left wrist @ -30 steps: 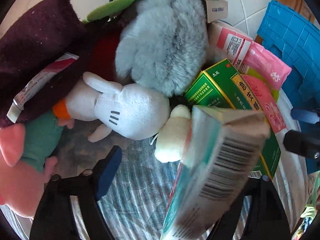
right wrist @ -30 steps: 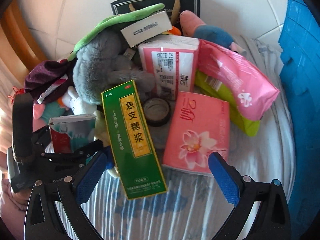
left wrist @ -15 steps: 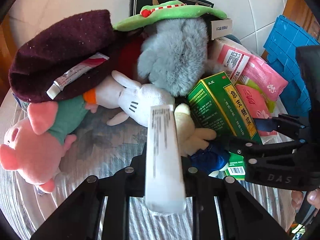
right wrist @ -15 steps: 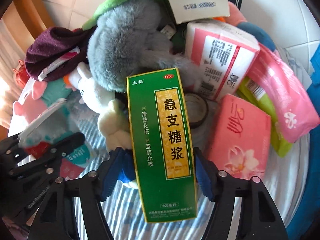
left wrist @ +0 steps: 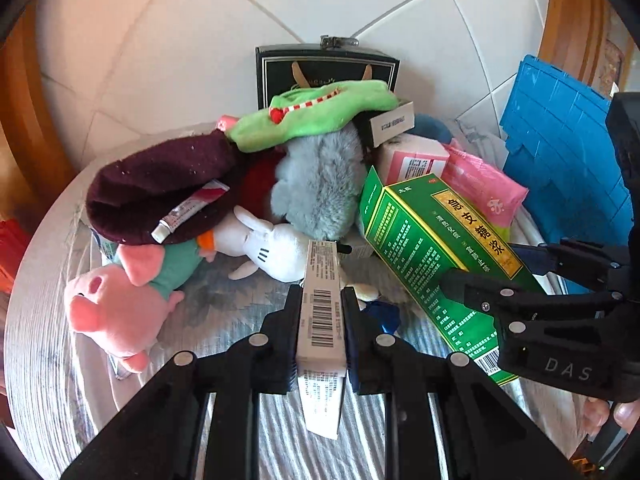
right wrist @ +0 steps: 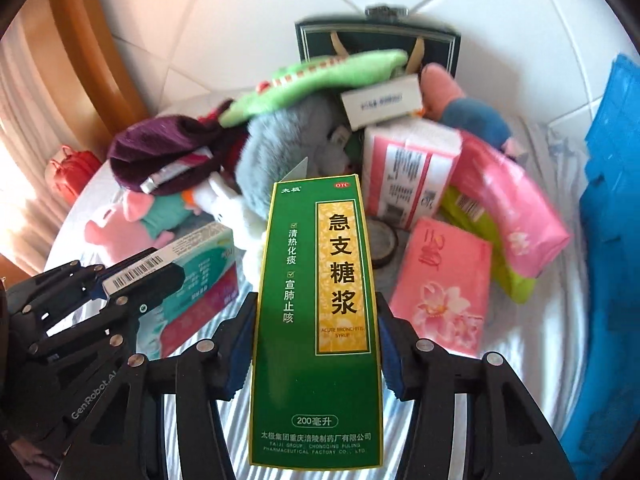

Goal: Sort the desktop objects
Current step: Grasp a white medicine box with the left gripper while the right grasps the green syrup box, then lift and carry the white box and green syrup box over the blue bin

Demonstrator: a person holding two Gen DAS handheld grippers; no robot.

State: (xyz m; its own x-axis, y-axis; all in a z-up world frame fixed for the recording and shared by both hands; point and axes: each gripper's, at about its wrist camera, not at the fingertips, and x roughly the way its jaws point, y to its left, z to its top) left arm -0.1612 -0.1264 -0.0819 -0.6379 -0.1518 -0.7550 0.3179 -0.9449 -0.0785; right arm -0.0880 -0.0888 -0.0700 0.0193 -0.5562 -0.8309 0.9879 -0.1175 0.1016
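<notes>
In the left wrist view my left gripper (left wrist: 321,294) is shut on a thin white and teal medicine box (left wrist: 320,312), barcode edge up, lifted above the striped cloth. The right wrist view shows this box (right wrist: 200,276) at lower left. My right gripper (right wrist: 316,304) has its blue pads against both long sides of a tall green syrup box (right wrist: 316,320) and holds it tilted above the table; its jaws are still closing a little. That green box (left wrist: 424,248) and right gripper (left wrist: 500,268) show at right in the left wrist view.
On the round table (left wrist: 36,320) lies a heap: pink pig plush (left wrist: 116,304), white rabbit plush (left wrist: 272,244), grey plush (left wrist: 320,184), maroon cloth (left wrist: 160,184), pink tissue packs (right wrist: 440,284), a tape roll (right wrist: 382,244). A black gift bag (left wrist: 324,68) stands behind, a blue crate (left wrist: 560,160) at right.
Both grippers went from open to shut on their boxes, then rose and drew back from the heap. The teal box turned edge-on; the green box came off the table.
</notes>
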